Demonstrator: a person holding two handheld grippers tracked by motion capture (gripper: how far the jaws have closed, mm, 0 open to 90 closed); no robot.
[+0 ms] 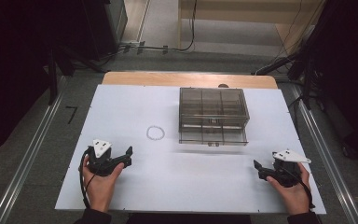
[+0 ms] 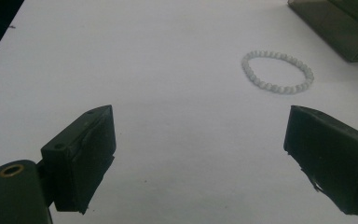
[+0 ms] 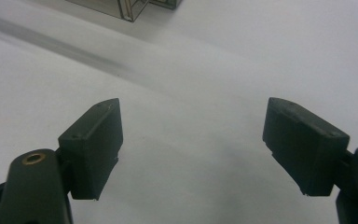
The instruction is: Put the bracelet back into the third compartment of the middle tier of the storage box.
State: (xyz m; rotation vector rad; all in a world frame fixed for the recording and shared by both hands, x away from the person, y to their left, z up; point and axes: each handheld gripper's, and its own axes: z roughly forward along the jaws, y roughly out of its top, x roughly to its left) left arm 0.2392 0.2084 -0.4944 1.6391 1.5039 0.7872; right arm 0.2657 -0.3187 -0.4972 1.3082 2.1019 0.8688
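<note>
A white bead bracelet (image 1: pixel 155 133) lies flat on the white table (image 1: pixel 135 107), left of a smoky clear drawer box (image 1: pixel 213 115). My left gripper (image 1: pixel 127 156) rests near the front left, held in a hand, jaws wide open and empty. From the left gripper view the bracelet (image 2: pixel 278 71) lies ahead and to the right of the gap, with a corner of the box (image 2: pixel 340 25) beyond it. My right gripper (image 1: pixel 258 169) sits at the front right, also open and empty. A corner of the box (image 3: pixel 121 7) shows at the top of the right gripper view.
The box has several compartments and small drawer knobs on its front. A wooden strip (image 1: pixel 189 79) runs along the table's far edge. Metal rails (image 1: pixel 28 158) flank the table on the floor. Dark equipment and cables (image 1: pixel 289 56) stand behind.
</note>
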